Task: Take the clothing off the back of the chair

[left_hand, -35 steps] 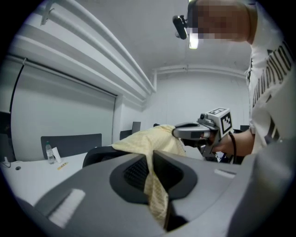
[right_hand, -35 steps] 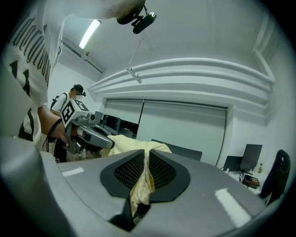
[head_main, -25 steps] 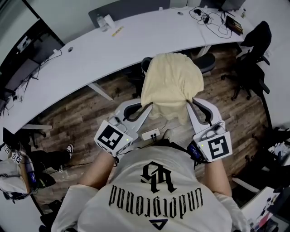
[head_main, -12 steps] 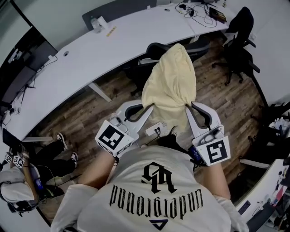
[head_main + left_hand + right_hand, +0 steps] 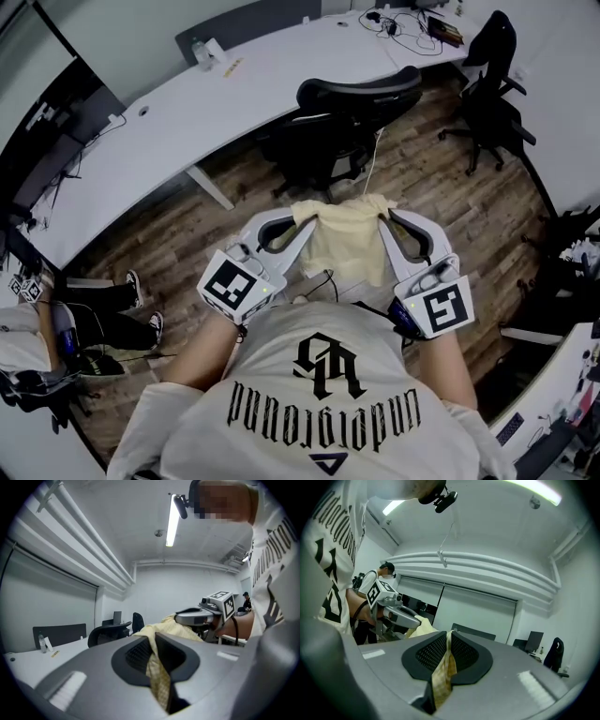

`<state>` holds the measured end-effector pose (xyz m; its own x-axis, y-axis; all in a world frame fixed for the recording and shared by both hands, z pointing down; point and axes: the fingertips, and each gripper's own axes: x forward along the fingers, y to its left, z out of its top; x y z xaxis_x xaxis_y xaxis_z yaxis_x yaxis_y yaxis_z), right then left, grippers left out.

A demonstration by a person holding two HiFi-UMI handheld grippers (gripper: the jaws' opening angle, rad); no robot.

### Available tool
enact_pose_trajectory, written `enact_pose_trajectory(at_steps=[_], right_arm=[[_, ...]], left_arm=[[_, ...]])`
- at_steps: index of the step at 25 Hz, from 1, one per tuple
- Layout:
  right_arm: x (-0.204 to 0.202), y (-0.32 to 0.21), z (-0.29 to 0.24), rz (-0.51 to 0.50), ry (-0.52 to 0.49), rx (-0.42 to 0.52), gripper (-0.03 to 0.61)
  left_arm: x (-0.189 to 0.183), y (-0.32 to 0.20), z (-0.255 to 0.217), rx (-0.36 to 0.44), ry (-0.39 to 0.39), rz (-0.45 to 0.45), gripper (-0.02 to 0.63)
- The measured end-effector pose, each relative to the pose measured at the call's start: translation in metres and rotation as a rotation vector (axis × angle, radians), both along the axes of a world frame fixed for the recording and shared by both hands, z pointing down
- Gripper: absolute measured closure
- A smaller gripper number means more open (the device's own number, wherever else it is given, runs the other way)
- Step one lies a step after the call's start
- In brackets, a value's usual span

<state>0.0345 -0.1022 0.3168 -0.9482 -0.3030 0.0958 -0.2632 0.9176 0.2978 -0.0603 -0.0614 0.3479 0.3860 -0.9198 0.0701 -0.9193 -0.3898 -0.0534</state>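
Observation:
A pale yellow garment (image 5: 348,237) hangs in the air between my two grippers, clear of the black office chair (image 5: 356,98) behind it. My left gripper (image 5: 302,214) is shut on the garment's left corner, and the cloth shows pinched between its jaws (image 5: 157,667). My right gripper (image 5: 384,216) is shut on the right corner, with the same yellow cloth (image 5: 443,670) caught between its pads. The chair's backrest is bare. The garment's lower part drops in front of the person's chest.
A long curved white desk (image 5: 216,94) runs behind the chair, with a bottle (image 5: 197,49) and cables on it. A second black chair (image 5: 492,52) stands at the right. Another person's legs (image 5: 112,300) show at the left over wooden flooring.
The garment has come off the chair's backrest and now hangs between the grippers, closer to the person. The chair stands bare and farther from the grippers.

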Motion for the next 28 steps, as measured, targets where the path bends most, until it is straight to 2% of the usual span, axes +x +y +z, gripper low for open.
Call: enact_pose_trajectory(at_steps=[5,17,22,28], right_arm=[[0.042,0.009,0.010,-0.046,0.024,-0.055,0.538],[0.190,0.046,0.035,-0.130,0.030,-0.154,0.538],[0.228,0.065,0.043,-0.139,0.030,-0.169,0.538],[0.255,0.080,0.053,-0.145,0.032,-0.195,0.538]], left_arm=[[0.046,0.009,0.003,0.001,0.015,-0.026,0.541],[0.203,0.053,0.030,-0.041,0.027,-0.068,0.542],[0.238,0.072,0.042,-0.086,0.020,-0.066,0.541],[0.264,0.085,0.046,-0.095,0.008,-0.068,0.541]])
